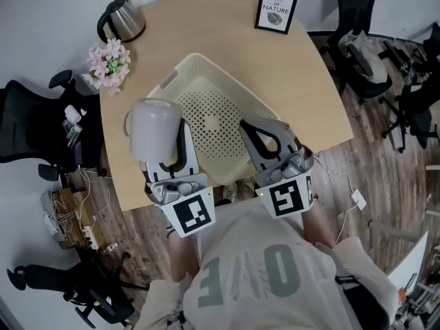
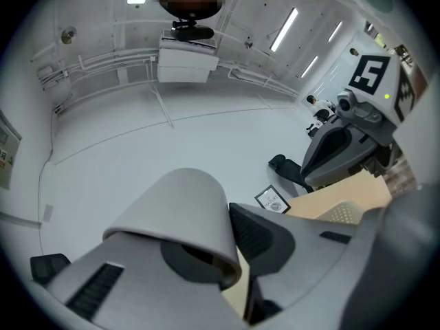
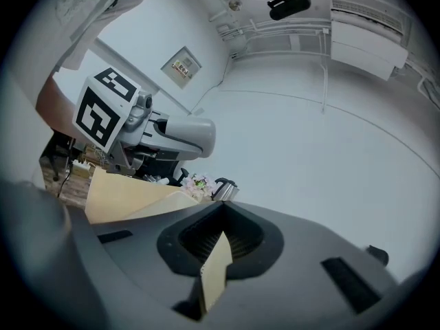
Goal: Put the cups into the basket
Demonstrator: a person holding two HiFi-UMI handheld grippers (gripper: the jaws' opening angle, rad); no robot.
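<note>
The left hand-held gripper (image 2: 230, 249) is narrowly clamped on one grey handled cup (image 1: 155, 128), near the wooden worktop's (image 1: 206, 19) left edge, beside one cream perforated plastic basket (image 1: 234, 82). The right hand-held gripper (image 1: 249, 128) is closed and empty.

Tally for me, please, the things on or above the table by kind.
cup: 1
basket: 1
kettle: 1
bunch of flowers: 1
framed picture: 1
Total: 5

On desk (image 1: 316, 95): basket (image 1: 180, 74) at centre. Kettle (image 1: 124, 19) behind-L of basket, flowers (image 1: 108, 64) to its L, frame (image 1: 276, 10) behind-R. Cup (image 1: 155, 128) at basket's front-L rim.
</note>
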